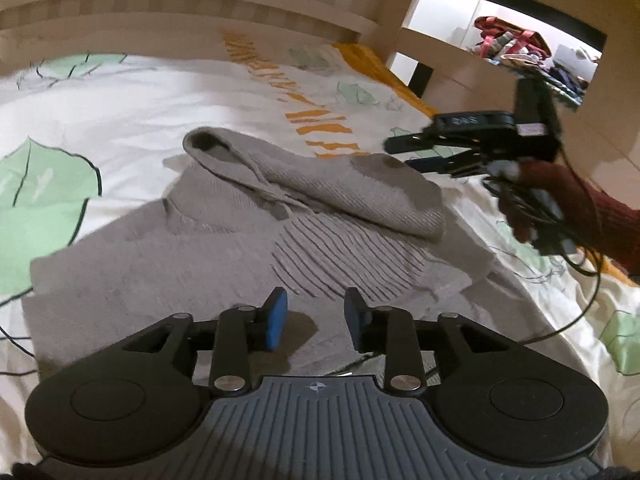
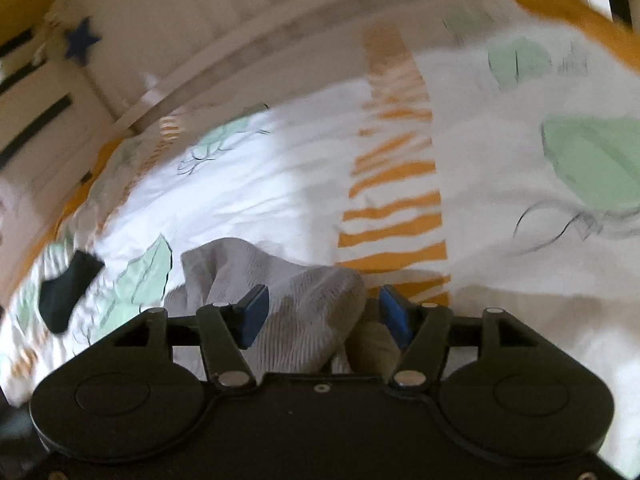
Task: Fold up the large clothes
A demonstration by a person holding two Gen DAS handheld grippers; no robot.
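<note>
white leaf-print bedspread (image 1: 132,112), wooden headboard (image 1: 160,4), wall niche (image 1: 504,40) of clutter, dark blue star (image 2: 82,42).

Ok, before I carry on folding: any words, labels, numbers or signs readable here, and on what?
No legible text.
Pale lettering on top of the right claw: too blurred to read.
White sticker behind it: too small to read.
Round crosshair mark on the left claw body: a sign, no words.
Dark blue star beyond the bed: shape only.

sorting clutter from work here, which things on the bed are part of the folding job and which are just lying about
Part of the job: grey knitted sweater, left gripper, right gripper.

Just lying about: dark cloth on the leaf-print bedcover, clothes pile in the next room.
</note>
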